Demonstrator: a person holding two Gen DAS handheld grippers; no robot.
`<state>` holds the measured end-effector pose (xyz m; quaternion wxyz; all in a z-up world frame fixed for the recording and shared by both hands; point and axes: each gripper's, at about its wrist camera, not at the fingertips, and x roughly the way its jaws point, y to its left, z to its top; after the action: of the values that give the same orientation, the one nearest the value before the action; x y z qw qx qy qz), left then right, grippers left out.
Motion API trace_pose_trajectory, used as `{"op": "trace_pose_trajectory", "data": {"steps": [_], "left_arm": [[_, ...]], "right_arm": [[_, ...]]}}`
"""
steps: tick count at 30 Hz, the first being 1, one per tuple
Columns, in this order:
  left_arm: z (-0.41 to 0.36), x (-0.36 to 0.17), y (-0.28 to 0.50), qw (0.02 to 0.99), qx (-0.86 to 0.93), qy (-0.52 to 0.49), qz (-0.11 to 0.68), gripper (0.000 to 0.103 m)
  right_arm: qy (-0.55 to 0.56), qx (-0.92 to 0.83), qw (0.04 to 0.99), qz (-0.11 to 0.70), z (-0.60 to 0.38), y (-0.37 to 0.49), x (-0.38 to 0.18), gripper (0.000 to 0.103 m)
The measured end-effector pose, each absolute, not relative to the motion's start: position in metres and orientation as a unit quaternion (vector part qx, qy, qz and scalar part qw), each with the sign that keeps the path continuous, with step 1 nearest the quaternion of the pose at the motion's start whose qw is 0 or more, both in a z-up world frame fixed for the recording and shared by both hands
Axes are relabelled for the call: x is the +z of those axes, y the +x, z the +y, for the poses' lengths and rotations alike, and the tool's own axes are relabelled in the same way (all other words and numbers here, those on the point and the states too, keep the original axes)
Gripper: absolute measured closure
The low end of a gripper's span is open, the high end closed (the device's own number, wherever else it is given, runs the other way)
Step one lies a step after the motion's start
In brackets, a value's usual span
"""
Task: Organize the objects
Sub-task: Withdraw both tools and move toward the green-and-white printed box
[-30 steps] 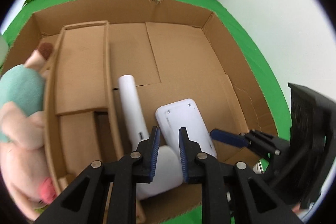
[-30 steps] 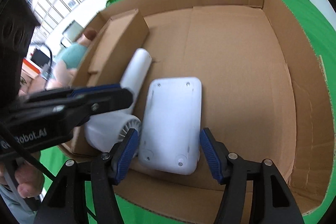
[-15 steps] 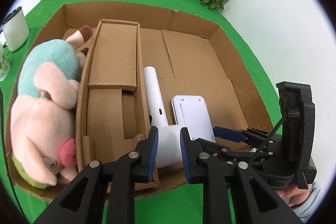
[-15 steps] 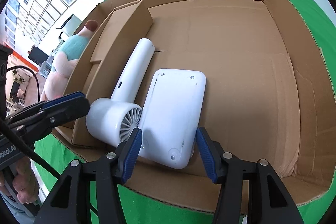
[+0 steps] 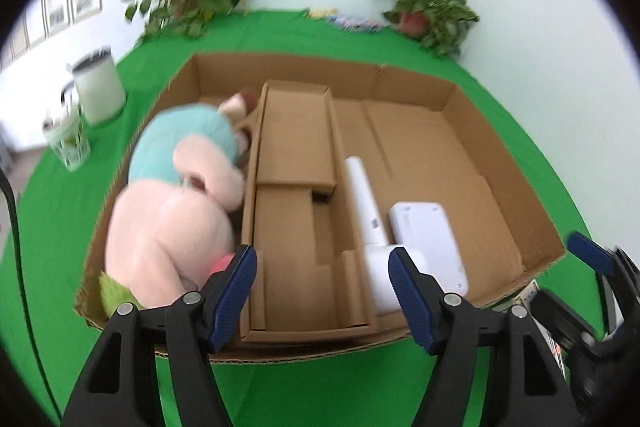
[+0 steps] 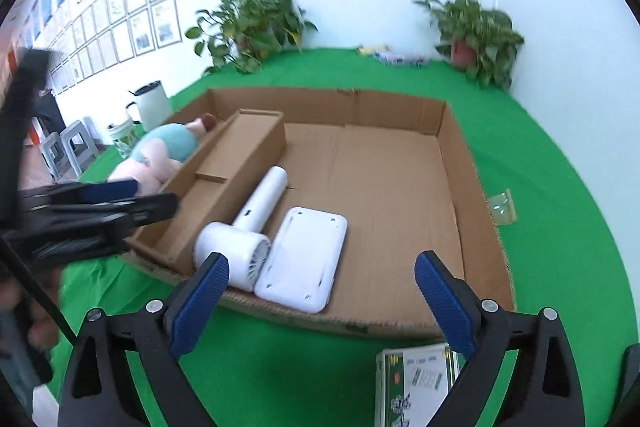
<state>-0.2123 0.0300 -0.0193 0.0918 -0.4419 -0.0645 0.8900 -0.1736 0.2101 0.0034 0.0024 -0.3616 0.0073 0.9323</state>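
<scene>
- The counter [image 6: 560, 207], under green cloth, fills the middle and bottom of both views.
- The big shallow cardboard box [image 6: 448, 131] sits mid-frame on it, open on top.
- The cardboard insert [image 5: 296, 155] stands inside the box, left of centre in the left wrist view, and splits it into sections.
- The plush pig [image 5: 172, 211], pink with a teal top, is jammed into the section left of the insert, lying on its side.
- The white hair dryer [image 6: 248, 227] lies flat on the box floor just right of the insert, handle pointing to the far wall.
- The flat white device [image 6: 304, 259] lies just beside the dryer on its right; touching or not, can't really tell.
- Left gripper [image 5: 322, 287], bottom centre of its own view, is opening with nothing between the blue pads. It hangs over the box's near edge.
- Right gripper [image 6: 320, 303], bottom of its view, is spreading wide too and is also empty, above the green cloth in front of the box.
- A small printed packet [image 6: 416, 383] sits at the bottom right, on the cloth.
- Two potted plants [image 6: 256, 23] stand at the top, by the wall.
</scene>
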Motion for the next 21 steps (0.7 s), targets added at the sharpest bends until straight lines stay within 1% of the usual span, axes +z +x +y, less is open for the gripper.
{"op": "trace_pose_trajectory", "data": {"steps": [1,4,6,8,13,21], "left_arm": [[0.027,-0.025,-0.215,0.095,0.884,-0.453,-0.065,0.046],[0.034,-0.03,-0.215,0.09,0.885,-0.456,-0.035,0.048],[0.038,-0.03,-0.215,0.088,0.88,-0.466,-0.036,0.048],[0.04,-0.037,-0.218,0.105,0.859,-0.496,-0.063,0.057],[0.05,-0.041,-0.215,0.088,0.858,-0.504,-0.042,0.058],[0.05,-0.042,-0.219,0.08,0.842,-0.526,-0.085,0.058]], "right_arm": [[-0.358,0.934,0.001,0.005,0.208,-0.166,0.006,0.008],[-0.357,0.934,0.001,0.003,0.204,-0.151,0.01,0.008],[-0.358,0.934,0.0,0.007,0.205,-0.147,0.011,0.008],[-0.357,0.934,0.0,0.011,0.206,-0.142,0.013,0.008],[-0.353,0.935,-0.008,0.009,0.204,-0.134,0.013,0.008],[-0.346,0.938,-0.013,0.012,0.206,-0.128,0.015,0.008]]}}
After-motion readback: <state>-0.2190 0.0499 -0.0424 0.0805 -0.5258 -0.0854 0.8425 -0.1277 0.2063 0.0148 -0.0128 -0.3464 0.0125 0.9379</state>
